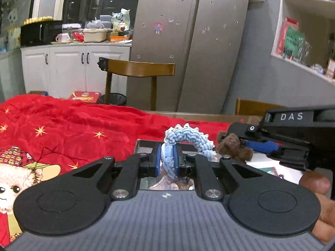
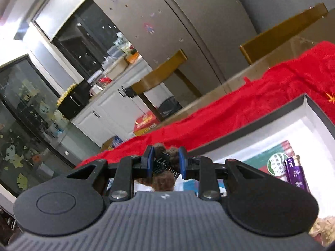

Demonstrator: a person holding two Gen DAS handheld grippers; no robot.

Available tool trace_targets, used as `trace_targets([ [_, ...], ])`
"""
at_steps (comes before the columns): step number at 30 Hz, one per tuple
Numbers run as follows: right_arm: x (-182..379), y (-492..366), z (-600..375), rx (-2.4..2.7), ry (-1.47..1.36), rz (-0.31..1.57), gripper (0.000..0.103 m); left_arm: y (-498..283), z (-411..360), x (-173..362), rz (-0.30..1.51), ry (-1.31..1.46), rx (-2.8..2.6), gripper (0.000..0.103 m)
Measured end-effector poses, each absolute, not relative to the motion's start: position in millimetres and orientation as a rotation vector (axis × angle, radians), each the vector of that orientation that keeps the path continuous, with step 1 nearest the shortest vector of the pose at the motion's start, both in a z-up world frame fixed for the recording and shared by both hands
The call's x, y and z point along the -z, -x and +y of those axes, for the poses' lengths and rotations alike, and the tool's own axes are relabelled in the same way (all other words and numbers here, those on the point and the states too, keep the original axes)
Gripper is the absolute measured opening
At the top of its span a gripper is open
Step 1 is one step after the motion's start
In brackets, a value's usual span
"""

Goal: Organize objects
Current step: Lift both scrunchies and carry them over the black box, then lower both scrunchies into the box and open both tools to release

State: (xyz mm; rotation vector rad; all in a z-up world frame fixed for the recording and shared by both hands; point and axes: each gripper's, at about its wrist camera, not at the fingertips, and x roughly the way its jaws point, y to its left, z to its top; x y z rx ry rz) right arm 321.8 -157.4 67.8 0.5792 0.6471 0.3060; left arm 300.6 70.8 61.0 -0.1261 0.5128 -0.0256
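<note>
Pale-blue braided scrunchie (image 1: 184, 140); brown fuzzy clip (image 1: 232, 148); red gold-starred cloth (image 1: 83, 123)

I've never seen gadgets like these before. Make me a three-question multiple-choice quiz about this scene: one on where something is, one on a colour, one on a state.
1. Where is the brown fuzzy hair clip?
A. on the chair
B. between the right gripper's fingers
C. on the counter

2. What colour is the cloth on the table?
A. red
B. green
C. white

3. How is the left gripper?
A. wide open, empty
B. out of sight
C. shut on the blue crocheted scrunchie

Answers: 1 B, the clip's fuzz and comb teeth sit between the blue pads. 2 A, red with gold stars. 3 C, the pads pinch the blue yarn.
</note>
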Motion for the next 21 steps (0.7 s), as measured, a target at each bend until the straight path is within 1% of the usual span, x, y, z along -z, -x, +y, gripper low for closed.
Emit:
trace_targets([
  [10,-51.2,-327.1,-151.5,-0.319,-0.597,0.753,0.028,-305.1,66.2,-49.3,0.546,0.106,0.025,0.015],
  [21,-50.0,-327.6,-146.2,-0.300,-0.564,0.773,0.028,-309.1,62.2,-41.4,0.598,0.087,-0.015,0.015],
])
